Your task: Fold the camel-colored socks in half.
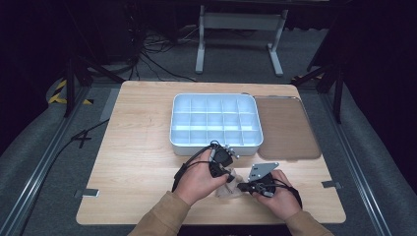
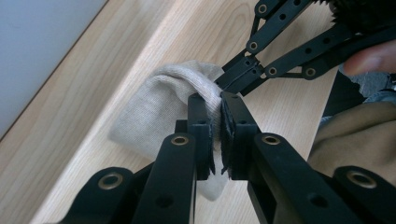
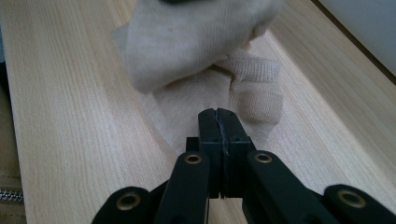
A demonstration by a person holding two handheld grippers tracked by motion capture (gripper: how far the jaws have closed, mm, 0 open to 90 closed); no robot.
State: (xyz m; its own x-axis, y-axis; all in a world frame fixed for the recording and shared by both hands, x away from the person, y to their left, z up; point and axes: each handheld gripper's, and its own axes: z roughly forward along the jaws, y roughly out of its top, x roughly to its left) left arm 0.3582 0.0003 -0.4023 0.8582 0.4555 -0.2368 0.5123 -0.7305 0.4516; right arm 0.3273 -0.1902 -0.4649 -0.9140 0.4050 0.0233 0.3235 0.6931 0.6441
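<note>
We are folding a beige sock (image 1: pixel 231 184) on the wooden table (image 1: pixel 142 147), close to its near edge and at about 6 o'clock from the white divided box (image 1: pixel 215 120). The brown lid (image 1: pixel 285 128) lies flat at 3 o'clock from the box, touching its side.

Our left gripper (image 2: pixel 215 100) is clamped on a fold of the sock: in the left gripper view the knit is squeezed between the two jaws, with only the cloth's thickness between them. Our right gripper (image 3: pixel 218 114) has its jaws fully together, with no gap at the tips. In the left gripper view its tips reach the sock's edge, right beside our left jaws, and in the right gripper view they lie low over the flat part of the sock, with the ribbed cuff (image 3: pixel 254 86) bunched at about 1 o'clock from them. Whether they pinch a thin layer or only press it down, we cannot tell.

To do this step well, we judge that the right gripper should keep the lower layer pinned flat while the left carries its fold over slowly and low. We should pull evenly, so that the knit does not stretch or slip out, and release only once the fold lies square.
</note>
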